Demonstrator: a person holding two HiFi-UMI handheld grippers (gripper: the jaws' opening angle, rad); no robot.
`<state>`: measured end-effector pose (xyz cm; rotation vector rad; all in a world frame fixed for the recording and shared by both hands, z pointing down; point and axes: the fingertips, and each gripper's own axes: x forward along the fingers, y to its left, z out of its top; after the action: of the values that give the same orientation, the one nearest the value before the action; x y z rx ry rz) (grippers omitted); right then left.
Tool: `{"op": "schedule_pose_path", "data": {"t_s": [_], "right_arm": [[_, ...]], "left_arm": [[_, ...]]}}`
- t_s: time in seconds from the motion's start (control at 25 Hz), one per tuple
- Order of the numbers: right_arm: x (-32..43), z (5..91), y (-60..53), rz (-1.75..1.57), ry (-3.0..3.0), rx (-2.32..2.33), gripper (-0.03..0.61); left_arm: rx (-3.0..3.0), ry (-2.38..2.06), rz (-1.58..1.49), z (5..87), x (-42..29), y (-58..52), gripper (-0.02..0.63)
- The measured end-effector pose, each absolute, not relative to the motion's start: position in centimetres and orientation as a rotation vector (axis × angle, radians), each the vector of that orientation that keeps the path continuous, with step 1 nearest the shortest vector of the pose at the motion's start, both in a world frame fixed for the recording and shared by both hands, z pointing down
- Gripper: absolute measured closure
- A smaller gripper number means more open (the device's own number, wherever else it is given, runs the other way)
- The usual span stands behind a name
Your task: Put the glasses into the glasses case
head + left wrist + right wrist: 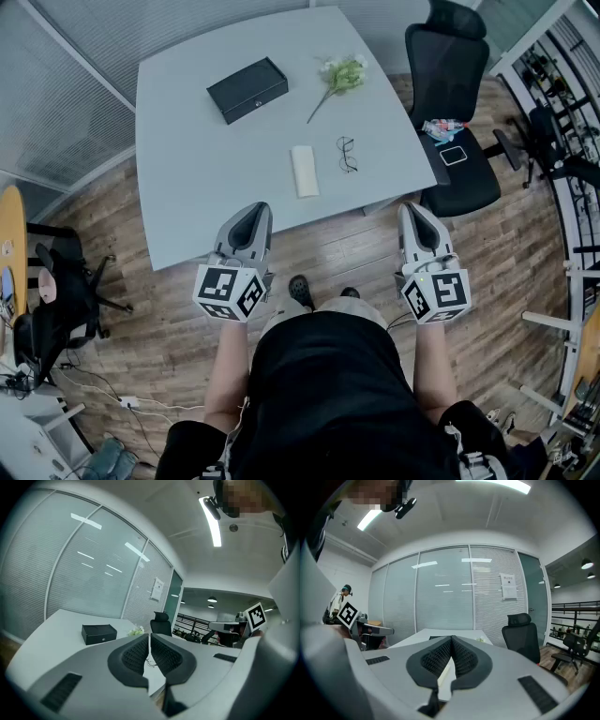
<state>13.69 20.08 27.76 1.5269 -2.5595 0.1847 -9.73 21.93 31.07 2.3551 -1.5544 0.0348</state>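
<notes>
The left gripper (250, 216) and the right gripper (413, 212) were held side by side at the near edge of the grey table (187, 197), both short of everything on it; each pointed toward the far side. In the left gripper view the left gripper's jaws (149, 640) were pressed together with nothing between them; in the right gripper view the right gripper's jaws (451, 643) were likewise closed and empty.

The glasses (347, 155) lay on the table toward its right side, well apart from both grippers; a white oblong item (303, 171) lay just to their left; whether it was a cloth or a pouch could not be told. The black case (247, 89) sat closed further off, toward the far left of the table; a sprig of pale flowers (339, 75) lay to the right of it. A black office chair (452, 112) stood off the table's right edge.
</notes>
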Motion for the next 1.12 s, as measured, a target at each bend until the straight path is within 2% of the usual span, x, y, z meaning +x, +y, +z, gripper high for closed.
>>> {"op": "schedule_pose_path", "data": {"t_s": [0.72, 1.12], "right_arm": [[10.9, 27.6, 21.0, 0.147, -2.586, 1.597, 0.563], [10.6, 29.2, 21.1, 0.245, -2.586, 1.591, 0.561]], "left_arm": [[2.414, -1.455, 0.064, 31.7, -10.5, 21.4, 0.581], [2.411, -1.387, 0.096, 32.9, -9.2, 22.0, 0.581]]}}
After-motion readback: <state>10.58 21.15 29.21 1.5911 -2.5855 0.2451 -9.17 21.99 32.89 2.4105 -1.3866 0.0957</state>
